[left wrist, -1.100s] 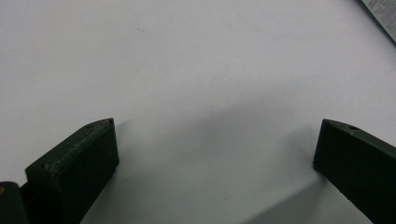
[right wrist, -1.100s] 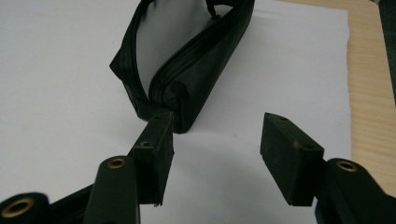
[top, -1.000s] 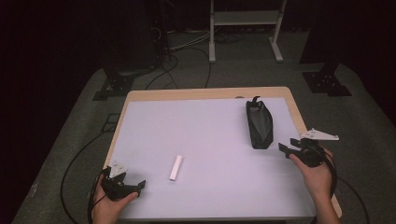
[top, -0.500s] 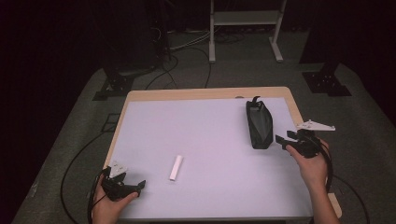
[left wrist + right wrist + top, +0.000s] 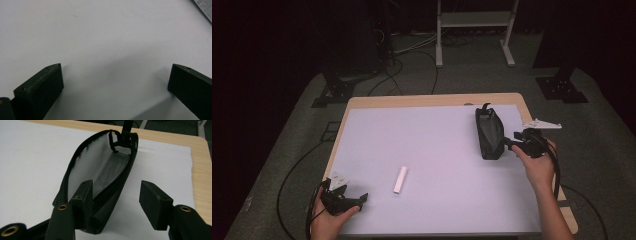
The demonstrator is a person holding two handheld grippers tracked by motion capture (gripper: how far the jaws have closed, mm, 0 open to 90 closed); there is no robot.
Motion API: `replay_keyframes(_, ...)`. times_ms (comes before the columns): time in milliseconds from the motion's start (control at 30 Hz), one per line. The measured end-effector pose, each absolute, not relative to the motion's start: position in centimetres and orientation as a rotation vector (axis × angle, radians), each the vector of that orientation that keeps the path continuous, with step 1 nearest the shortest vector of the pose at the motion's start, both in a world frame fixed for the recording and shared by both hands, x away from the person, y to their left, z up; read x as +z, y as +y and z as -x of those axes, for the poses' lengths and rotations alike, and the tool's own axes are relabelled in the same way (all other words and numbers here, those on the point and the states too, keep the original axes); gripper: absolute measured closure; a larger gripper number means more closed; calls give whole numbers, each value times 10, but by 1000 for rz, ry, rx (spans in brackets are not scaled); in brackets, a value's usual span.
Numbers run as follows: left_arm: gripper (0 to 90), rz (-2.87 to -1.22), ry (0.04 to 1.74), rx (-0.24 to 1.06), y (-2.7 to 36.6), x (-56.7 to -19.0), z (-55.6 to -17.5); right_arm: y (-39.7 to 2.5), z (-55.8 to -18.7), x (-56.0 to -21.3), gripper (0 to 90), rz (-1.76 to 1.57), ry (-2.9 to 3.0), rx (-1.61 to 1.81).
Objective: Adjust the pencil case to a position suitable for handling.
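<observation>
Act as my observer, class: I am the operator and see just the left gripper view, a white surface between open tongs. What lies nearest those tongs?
Observer: A small white stick lies just ahead and to the right of the left tongs.
Operator: Anything else out there?
Observer: A black mesh pouch lies far over on the right, with its zip open.
Operator: Where are the right tongs?
Observer: The right tongs are open at the pouch's near end, one jaw at its mouth, not clamped on it.
</observation>
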State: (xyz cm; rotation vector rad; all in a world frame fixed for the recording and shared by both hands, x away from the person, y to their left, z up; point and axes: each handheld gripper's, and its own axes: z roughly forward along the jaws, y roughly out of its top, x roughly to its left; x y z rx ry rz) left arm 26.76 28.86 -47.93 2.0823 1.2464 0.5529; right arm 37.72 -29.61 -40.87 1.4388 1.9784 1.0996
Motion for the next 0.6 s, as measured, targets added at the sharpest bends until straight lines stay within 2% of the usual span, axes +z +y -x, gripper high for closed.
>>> replay_keyframes(600, 0, -2081, 1247, 551, 288, -479, -268, -292, -409, -410, 461, -1472, 1959, 1086)
